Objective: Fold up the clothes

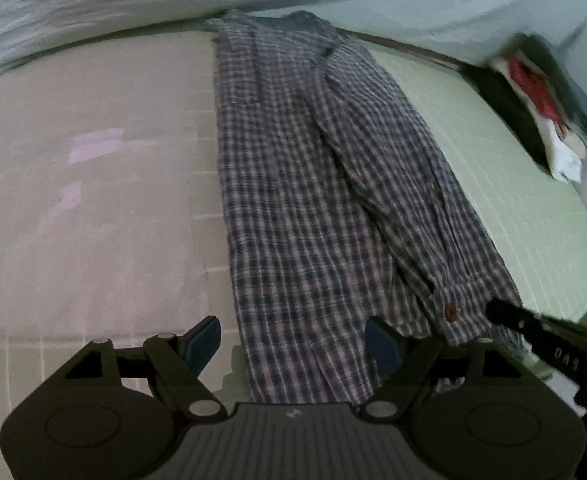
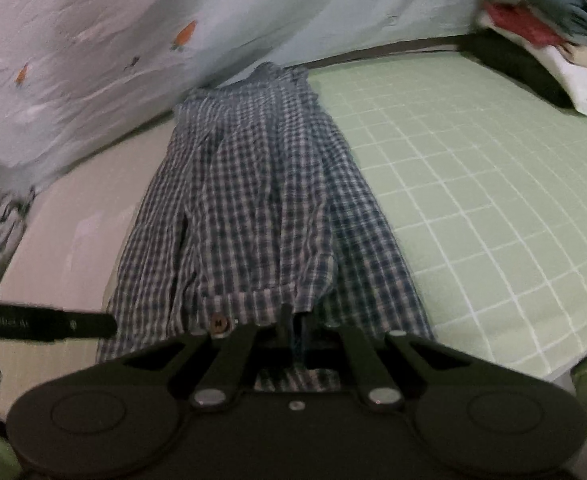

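A blue-and-white plaid shirt [image 1: 293, 184] lies lengthwise on the mat, folded narrow, with one sleeve laid over its right side and a brown cuff button [image 1: 450, 311] near the hem. My left gripper [image 1: 293, 344] is open just above the near hem; its left pad [image 1: 203, 344] is over the beige mat and its right pad is over the cloth. In the right wrist view the shirt [image 2: 253, 200] runs away from me, and my right gripper [image 2: 293, 332] is shut on its near hem beside the buttoned cuff [image 2: 218, 323].
The surface is a beige mat [image 1: 93, 200] on the left and a green gridded mat [image 2: 473, 200] on the right. A stack of folded clothes [image 2: 541, 32] sits at the far right. A pale sheet with carrot prints [image 2: 93, 60] hangs behind.
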Tool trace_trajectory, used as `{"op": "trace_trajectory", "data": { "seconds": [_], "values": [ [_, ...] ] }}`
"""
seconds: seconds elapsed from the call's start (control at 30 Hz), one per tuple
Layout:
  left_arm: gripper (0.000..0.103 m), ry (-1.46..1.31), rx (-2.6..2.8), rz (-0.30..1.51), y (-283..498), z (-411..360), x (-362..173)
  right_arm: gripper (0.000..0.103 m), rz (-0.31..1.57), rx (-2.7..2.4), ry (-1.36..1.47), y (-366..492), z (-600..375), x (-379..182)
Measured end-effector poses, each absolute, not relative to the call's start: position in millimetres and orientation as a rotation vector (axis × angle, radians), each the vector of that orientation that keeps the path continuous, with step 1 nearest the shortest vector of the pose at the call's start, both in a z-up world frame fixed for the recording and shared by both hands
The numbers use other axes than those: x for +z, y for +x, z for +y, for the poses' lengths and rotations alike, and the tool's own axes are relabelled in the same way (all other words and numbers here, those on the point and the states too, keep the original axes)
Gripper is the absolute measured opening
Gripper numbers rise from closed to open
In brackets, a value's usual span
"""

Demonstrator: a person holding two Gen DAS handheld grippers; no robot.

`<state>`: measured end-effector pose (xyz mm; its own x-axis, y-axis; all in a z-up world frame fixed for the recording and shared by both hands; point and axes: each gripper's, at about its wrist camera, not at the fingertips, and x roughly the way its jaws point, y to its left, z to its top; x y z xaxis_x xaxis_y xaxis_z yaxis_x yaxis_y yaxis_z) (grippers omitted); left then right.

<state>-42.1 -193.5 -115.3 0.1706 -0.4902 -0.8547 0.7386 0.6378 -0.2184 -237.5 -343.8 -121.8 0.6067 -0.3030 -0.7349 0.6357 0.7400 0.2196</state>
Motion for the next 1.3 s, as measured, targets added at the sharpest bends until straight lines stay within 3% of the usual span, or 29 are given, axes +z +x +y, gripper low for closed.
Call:
{"op": "trace_trajectory", "data": {
  "seconds": [0.23,0.3,0.37,0.43,0.57,0.73,1.3],
  "values": [
    [0.080,0.246,-0.769,1.133,-66,-186,-121,0.008,0.802,-0.513,0.462,-255,-353,-120],
    [0.080,0.246,-0.751,1.140,-73,-185,-123,0.017,0.819,-0.542,0.439,-260,-355,-122],
    [0.079,0.251,-0.733,1.148,-79,-185,-126,0.034,0.829,-0.569,0.399,-264,-357,-124],
    [0.078,0.256,-0.714,1.156,-84,-184,-129,0.042,0.842,-0.586,0.384,-269,-361,-128],
    [0.078,0.253,-0.695,1.179,-95,-181,-136,0.055,0.860,-0.577,0.409,-279,-367,-135],
    [0.078,0.272,-0.686,1.181,-106,-182,-140,0.064,0.876,-0.556,0.403,-282,-366,-142],
    [0.078,0.335,-0.656,1.151,-124,-186,-146,0.070,0.908,-0.524,0.389,-280,-368,-152]
  ]
}}
